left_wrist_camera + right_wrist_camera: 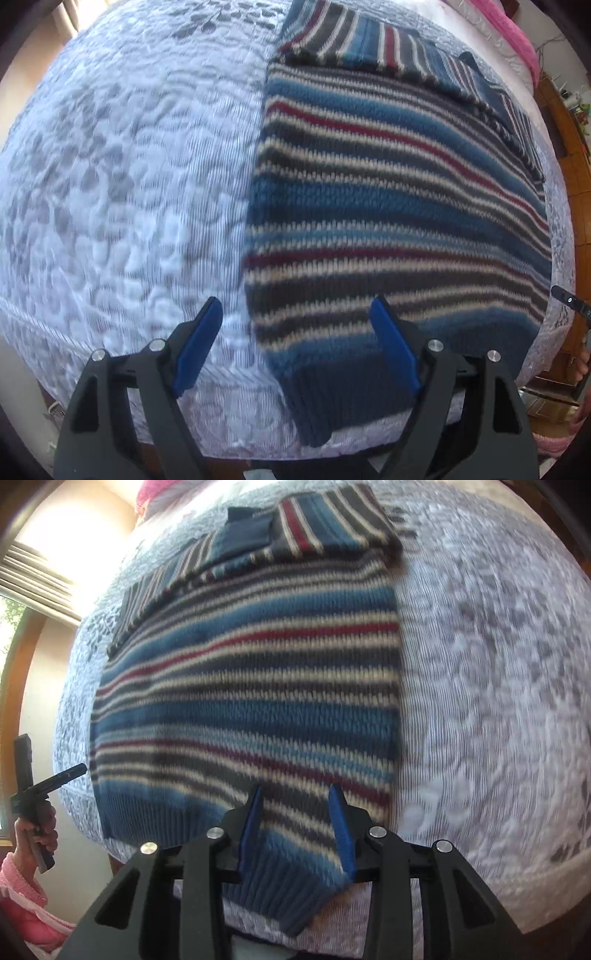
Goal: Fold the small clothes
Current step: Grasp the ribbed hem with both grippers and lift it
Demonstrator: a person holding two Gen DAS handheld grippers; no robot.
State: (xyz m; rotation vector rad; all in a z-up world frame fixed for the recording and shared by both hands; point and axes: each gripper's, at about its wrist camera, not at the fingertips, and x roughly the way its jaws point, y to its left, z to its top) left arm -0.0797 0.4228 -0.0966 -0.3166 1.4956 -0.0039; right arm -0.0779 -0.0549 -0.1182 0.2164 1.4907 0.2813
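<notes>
Your left gripper (295, 347) hung spread over the sweater (388, 192) hem corner — your right gripper (295, 830) likewise spread, ready to lift.

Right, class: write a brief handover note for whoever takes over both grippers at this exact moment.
Left gripper: open, above the striped sweater's left hem corner, holding nothing.
Right gripper: open, over the ribbed hem, also holding nothing.
The sweater lies flat on the quilted bedspread.
Done: both sleeves are folded in across the top.
Left: grip the hem and fold the body up.
</notes>
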